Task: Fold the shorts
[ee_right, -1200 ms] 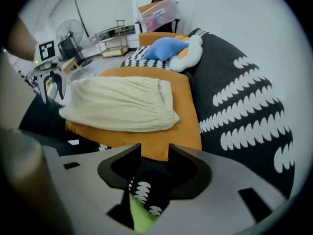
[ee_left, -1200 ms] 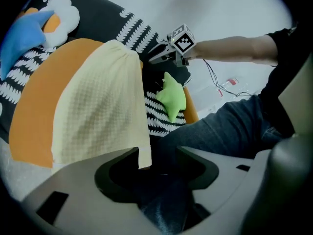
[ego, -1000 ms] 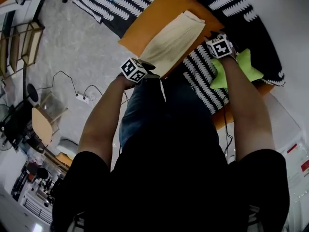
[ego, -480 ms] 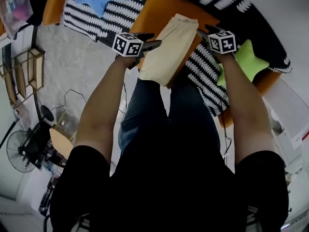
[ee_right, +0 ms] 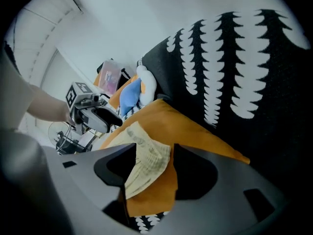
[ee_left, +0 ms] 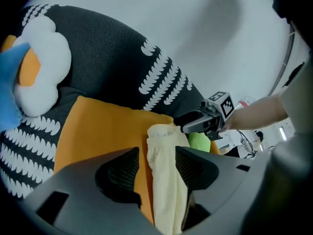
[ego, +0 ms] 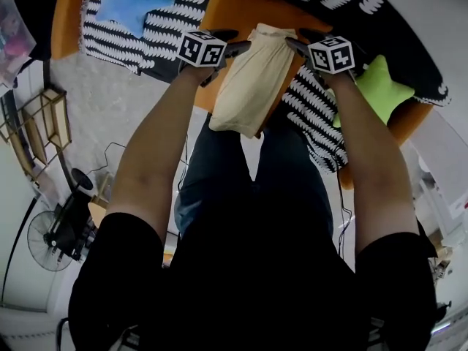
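**Mia:** Where are the shorts right now?

**Tom:** The pale yellow shorts point(ego: 256, 79) lie in a long strip on the orange cushion point(ego: 238, 9), near the top middle of the head view. The bottom end seems to hang over the cushion's edge, down by the person's legs.

**Mia:** And the two grippers?

**Tom:** The left gripper point(ego: 232, 42) sits at the top left corner of the strip. Its fingers are wide, with cloth in the gap, but I don't think they are squeezing it. The right gripper point(ego: 296, 41) is at the top right corner. Its jaws have just been opening and now stand wide. The waistband corner lies loose between them.

**Mia:** So what could go wrong?

**Tom:** A few things, I think. The strip has layers. If a gripper pinches only the top layer, the fold could fall open when it lifts.

**Mia:** Could it grab the cushion too?

**Tom:** Yes. The cloth lies flat on the orange cover. If the fingers dig too low, they might catch the cover and drag it along.

**Mia:** Anything else?

**Tom:** If one side pinches more cloth than the other, the next fold may come out crooked. And the hanging end is heavy. A loose pinch might let the shorts slide off toward the floor.
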A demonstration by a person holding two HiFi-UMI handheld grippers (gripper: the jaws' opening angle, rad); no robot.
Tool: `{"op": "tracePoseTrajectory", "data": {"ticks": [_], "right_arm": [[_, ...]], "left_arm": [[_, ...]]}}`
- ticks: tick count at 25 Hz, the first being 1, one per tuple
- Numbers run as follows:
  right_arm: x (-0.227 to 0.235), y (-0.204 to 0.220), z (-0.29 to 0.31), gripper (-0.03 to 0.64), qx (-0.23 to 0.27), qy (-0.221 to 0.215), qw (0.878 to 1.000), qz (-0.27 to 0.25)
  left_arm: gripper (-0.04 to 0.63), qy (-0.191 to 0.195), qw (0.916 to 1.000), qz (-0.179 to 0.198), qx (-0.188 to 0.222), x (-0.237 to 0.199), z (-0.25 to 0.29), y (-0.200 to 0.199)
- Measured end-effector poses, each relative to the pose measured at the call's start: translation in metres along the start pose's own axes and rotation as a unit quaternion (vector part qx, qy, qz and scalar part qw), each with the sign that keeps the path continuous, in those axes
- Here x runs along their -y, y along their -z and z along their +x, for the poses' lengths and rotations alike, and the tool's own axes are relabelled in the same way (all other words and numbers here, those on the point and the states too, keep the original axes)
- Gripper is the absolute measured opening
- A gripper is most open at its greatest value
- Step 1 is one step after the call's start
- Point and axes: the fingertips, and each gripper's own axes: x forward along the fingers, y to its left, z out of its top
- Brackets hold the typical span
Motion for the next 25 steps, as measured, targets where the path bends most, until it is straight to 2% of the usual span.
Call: {"op": "tracePoseTrajectory", "data": {"ticks": [4,11,17,18,22,25], "right_arm": [[-0.002,0.003,0.015,0.258,-0.012,-0.027,1.000,0.007],[0.004,0.013,0.024,0.262,-0.033,-0.034,0.999,-0.017],[0.003,0.011,0.021,0.223,-0.036,-0.038,0.996,-0.070],[0.001,0.010,0.021,0.214,-0.036,-0.037,0.996,-0.079],[-0.007,0.007,0.026,0.171,-0.033,-0.047,0.996,-0.073],[-0.009,0.005,0.023,0.114,-0.038,-0.056,0.995,-0.071]], "left_arm": [[0.250,0.007,0.9998,0.012,-0.014,-0.008,0.018,-0.008],[0.253,0.034,0.9987,0.017,-0.035,-0.008,0.050,-0.011],[0.253,0.060,0.9966,0.024,-0.051,0.001,0.063,-0.007],[0.245,0.060,0.9961,0.033,-0.056,0.001,0.062,-0.006],[0.113,0.061,0.9929,0.073,-0.071,0.004,0.057,-0.003],[0.076,0.065,0.9915,0.088,-0.071,0.009,0.056,-0.008]]}}
